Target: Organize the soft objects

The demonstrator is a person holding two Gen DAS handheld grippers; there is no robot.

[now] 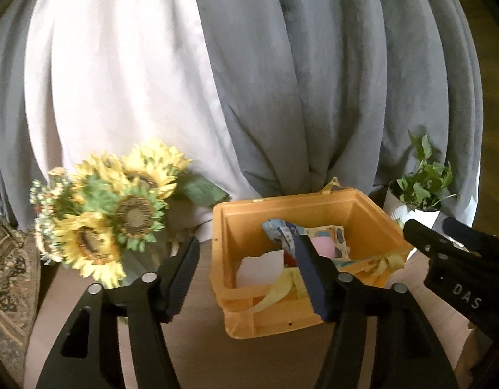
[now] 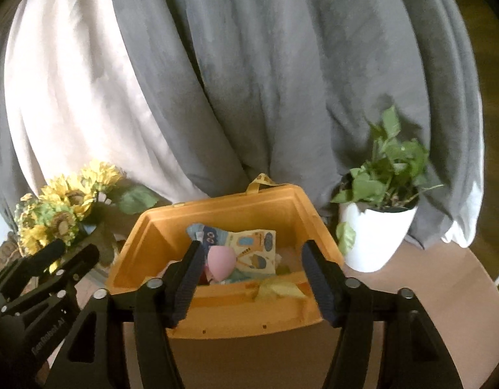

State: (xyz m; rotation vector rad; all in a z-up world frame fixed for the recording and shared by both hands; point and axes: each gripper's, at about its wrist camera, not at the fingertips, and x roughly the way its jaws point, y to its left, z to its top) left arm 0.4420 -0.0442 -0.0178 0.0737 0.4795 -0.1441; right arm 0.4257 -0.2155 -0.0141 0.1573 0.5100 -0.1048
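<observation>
Both grippers hang spread and empty over the worktop [image 2: 444,291], left gripper [image 1: 246,275] at 9 o'clock of the right gripper [image 2: 252,278], likely between picks. Just beyond, the bin [image 2: 158,246] holds the soft toys [image 2: 220,264], gathered together. Sunflowers [image 1: 119,214] at 10, plant [image 2: 385,175] at 2, curtain [image 2: 249,81] behind

Matt orange plastic bin [image 2: 158,243], soft grey cloth curtain [image 2: 265,81], glossy white pot [image 2: 376,233].

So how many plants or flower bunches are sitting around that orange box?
2: a sunflower bunch left of the orange box, and a leafy plant in a white pot on its right. None others show.
</observation>
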